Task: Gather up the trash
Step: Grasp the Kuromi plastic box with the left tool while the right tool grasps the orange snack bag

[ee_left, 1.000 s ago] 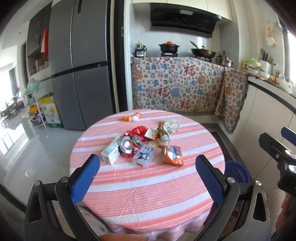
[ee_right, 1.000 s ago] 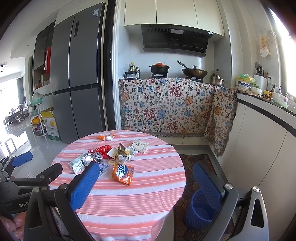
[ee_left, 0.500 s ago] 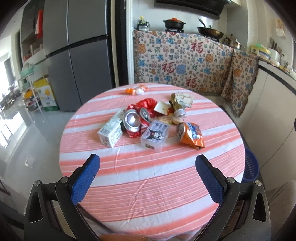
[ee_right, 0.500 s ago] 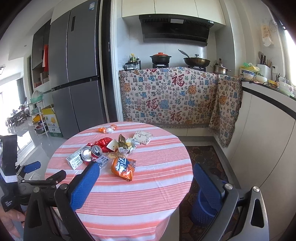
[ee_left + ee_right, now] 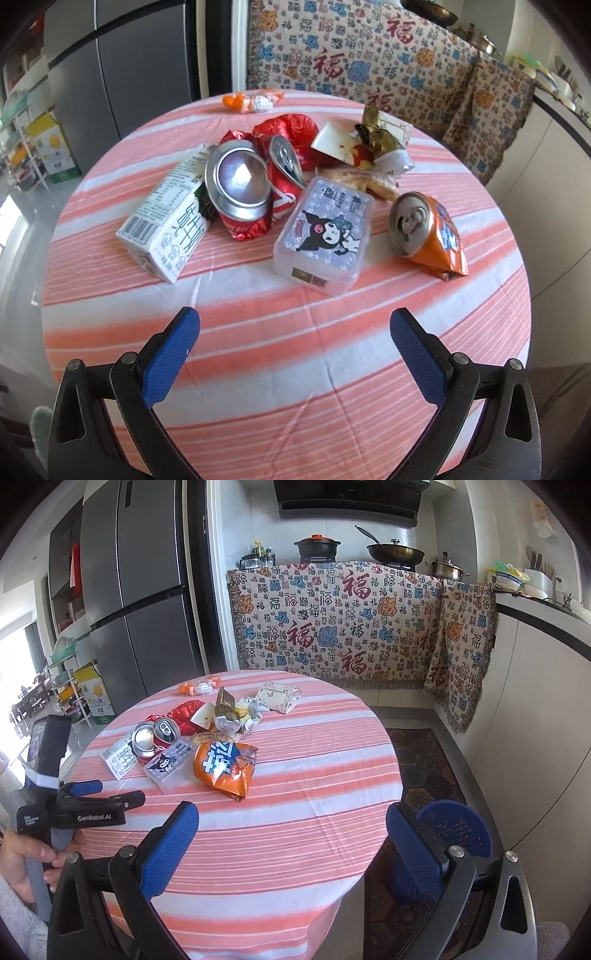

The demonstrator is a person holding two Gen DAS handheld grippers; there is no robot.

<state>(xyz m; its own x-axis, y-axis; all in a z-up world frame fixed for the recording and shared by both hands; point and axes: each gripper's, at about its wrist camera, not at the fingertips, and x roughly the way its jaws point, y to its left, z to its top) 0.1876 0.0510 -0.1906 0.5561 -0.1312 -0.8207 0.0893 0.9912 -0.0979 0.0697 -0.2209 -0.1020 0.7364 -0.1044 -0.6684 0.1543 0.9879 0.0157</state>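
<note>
A heap of trash lies on the round table with the pink striped cloth (image 5: 295, 369): a white carton (image 5: 166, 229), crushed red cans (image 5: 243, 188), a clear plastic box with a cartoon print (image 5: 325, 236), a crushed orange can (image 5: 428, 232), red wrappers and crumpled paper (image 5: 373, 144). My left gripper (image 5: 295, 332) is open and empty, just short of the plastic box. My right gripper (image 5: 291, 827) is open and empty over the table's near right edge. The left gripper also shows in the right wrist view (image 5: 107, 794). A blue mesh bin (image 5: 458, 830) stands on the floor right of the table.
An orange-and-white candy wrapper (image 5: 255, 101) lies at the table's far edge. A grey fridge (image 5: 136, 590) stands back left. A patterned cloth (image 5: 340, 616) covers the counter behind. White cabinets (image 5: 535, 701) run along the right, with a dark rug (image 5: 428, 760) on the floor.
My left gripper has moved forward and down toward the trash heap, which now fills its view. My right gripper has shifted slightly closer to the table. Both stay open.
</note>
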